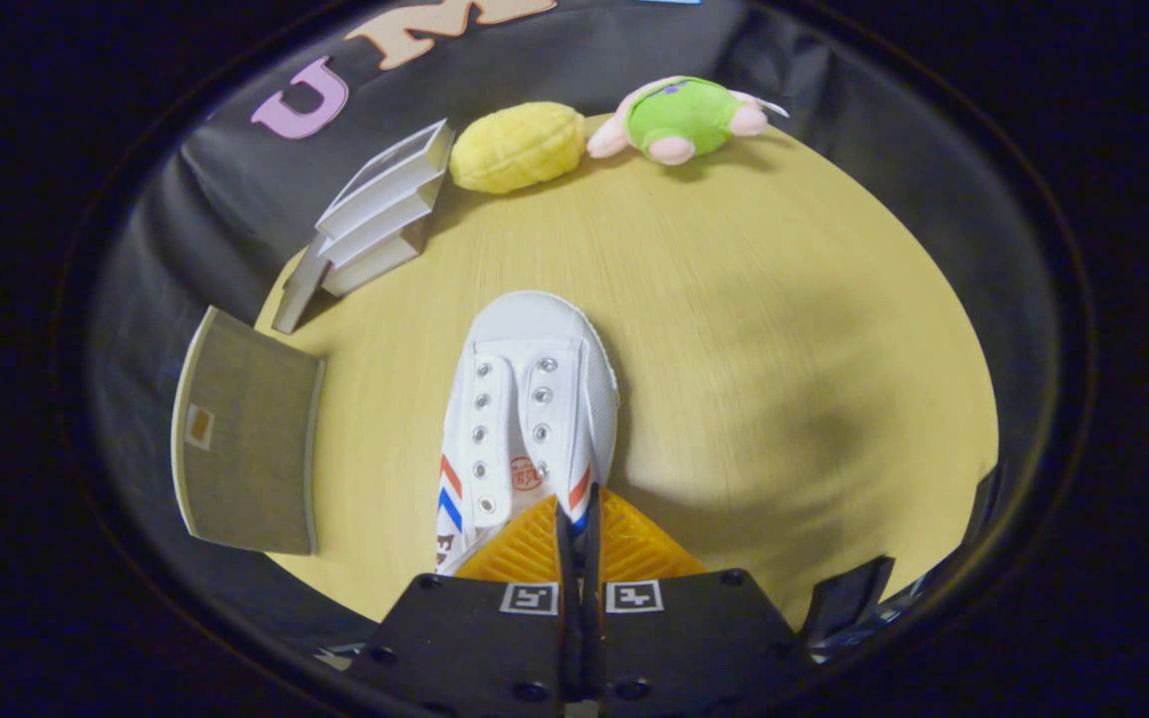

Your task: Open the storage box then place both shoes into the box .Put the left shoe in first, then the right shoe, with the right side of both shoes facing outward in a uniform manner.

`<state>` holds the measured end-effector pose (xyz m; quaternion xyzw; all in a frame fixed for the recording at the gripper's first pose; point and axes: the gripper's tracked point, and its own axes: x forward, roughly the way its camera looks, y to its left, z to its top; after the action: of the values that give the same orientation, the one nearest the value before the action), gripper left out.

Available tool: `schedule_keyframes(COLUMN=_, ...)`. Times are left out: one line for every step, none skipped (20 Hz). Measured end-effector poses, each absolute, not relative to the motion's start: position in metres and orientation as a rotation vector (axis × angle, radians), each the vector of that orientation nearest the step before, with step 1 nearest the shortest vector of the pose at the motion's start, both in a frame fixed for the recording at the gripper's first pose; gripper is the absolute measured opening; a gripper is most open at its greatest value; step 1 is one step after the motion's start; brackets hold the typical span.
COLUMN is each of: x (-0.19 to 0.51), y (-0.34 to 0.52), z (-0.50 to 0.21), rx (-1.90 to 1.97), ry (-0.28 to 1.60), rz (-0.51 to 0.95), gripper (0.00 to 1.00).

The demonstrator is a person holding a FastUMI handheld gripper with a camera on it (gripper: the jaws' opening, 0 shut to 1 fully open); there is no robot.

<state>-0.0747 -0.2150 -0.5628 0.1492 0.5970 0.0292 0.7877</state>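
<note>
Gripper point(577, 519) fingers are seen nearly closed on the white shoe's point(525, 419) tongue; lidded storage box point(247, 434) at nine o'clock.

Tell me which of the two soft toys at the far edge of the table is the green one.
The green and pink plush animal, lying beyond the shoe; the toy beside it is plain yellow, nearer the white box.

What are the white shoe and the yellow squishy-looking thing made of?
The white shoe, held between the closed fingers of the gripper, looks like woven canvas with a smooth rubbery toe cap and shiny metal eyelets. The yellow toy beyond it looks like soft plush fabric: fuzzy, matte and puffy, though foam can't be ruled out.
</note>
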Motion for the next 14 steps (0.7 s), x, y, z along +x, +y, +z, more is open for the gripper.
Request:
schedule_keyframes(x=-0.074, y=-0.211, z=-0.555, rx=0.331, ry=1.277, rz=0.059, gripper=0.04)
schedule_keyframes(x=-0.071, y=-0.21, z=-0.547, rx=0.334, ry=1.257, rz=0.053, gripper=0.04)
schedule_keyframes(x=-0.067, y=-0.207, z=-0.537, rx=0.335, ry=1.245, rz=0.047, gripper=0.04)
schedule_keyframes(x=-0.064, y=-0.203, z=-0.528, rx=0.343, ry=1.235, rz=0.044, gripper=0.04)
schedule_keyframes(x=-0.062, y=-0.198, z=-0.52, rx=0.356, ry=1.225, rz=0.039, gripper=0.04)
schedule_keyframes(x=-0.06, y=-0.192, z=-0.511, rx=0.37, ry=1.218, rz=0.036, gripper=0.04)
schedule_keyframes(x=-0.06, y=-0.184, z=-0.502, rx=0.381, ry=1.215, rz=0.037, gripper=0.04)
schedule_keyframes(x=-0.059, y=-0.178, z=-0.492, rx=0.389, ry=1.205, rz=0.036, gripper=0.04)
schedule_keyframes(x=-0.058, y=-0.171, z=-0.485, rx=0.388, ry=1.204, rz=0.042, gripper=0.04)
schedule_keyframes(x=-0.058, y=-0.163, z=-0.478, rx=0.388, ry=1.199, rz=0.043, gripper=0.04)
schedule_keyframes(x=-0.059, y=-0.155, z=-0.471, rx=0.386, ry=1.198, rz=0.049, gripper=0.04)
schedule_keyframes(x=-0.058, y=-0.146, z=-0.465, rx=0.387, ry=1.193, rz=0.057, gripper=0.04)
schedule_keyframes(x=-0.058, y=-0.136, z=-0.459, rx=0.393, ry=1.191, rz=0.063, gripper=0.04)
schedule_keyframes(x=-0.058, y=-0.125, z=-0.453, rx=0.398, ry=1.192, rz=0.074, gripper=0.04)
